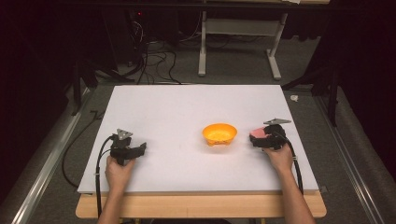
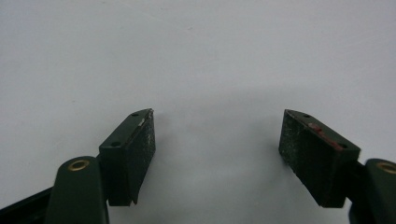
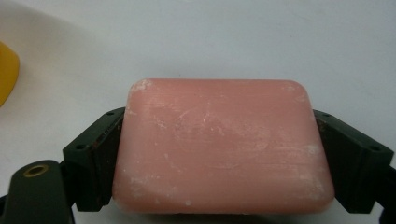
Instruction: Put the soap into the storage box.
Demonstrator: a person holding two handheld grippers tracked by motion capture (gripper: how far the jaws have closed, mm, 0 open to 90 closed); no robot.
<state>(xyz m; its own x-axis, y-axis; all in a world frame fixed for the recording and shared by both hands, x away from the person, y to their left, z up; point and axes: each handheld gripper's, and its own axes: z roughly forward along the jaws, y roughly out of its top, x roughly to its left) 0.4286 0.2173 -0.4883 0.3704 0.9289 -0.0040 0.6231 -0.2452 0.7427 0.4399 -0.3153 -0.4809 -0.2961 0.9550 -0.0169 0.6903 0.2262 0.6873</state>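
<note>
Pink rectangular bar of soap point(image 3: 223, 147), rounded at the corners and scuffed with pale marks, sits between the two black jaws of my right tool point(image 3: 223, 158); the pads press against its two short ends, so the jaws stand wide yet have hold of it. Seen from the high view, the same soap point(image 1: 258, 133) shows as a pink patch at the front of my right tool point(image 1: 261, 139), low over the white bench point(image 1: 187, 107) near its right edge, with my right hand point(image 1: 280, 158) behind it. Just beside the soap, toward the middle of the bench, stands a round orange plastic bowl point(image 1: 219, 134), apart from the soap and from the tool; a yellow-orange sliver of the bowl point(image 3: 7, 70) appears at the left border of the right gripper view. Whether the soap rests on the bench surface or is held slightly above it, I cannot tell. My left tool point(image 1: 133, 150) lies well apart from these, near the front left of the bench, in my left hand point(image 1: 119, 172). Its jaws are spread wide, with bare white bench between the pads point(image 2: 140, 149) and nothing gripped.
</note>
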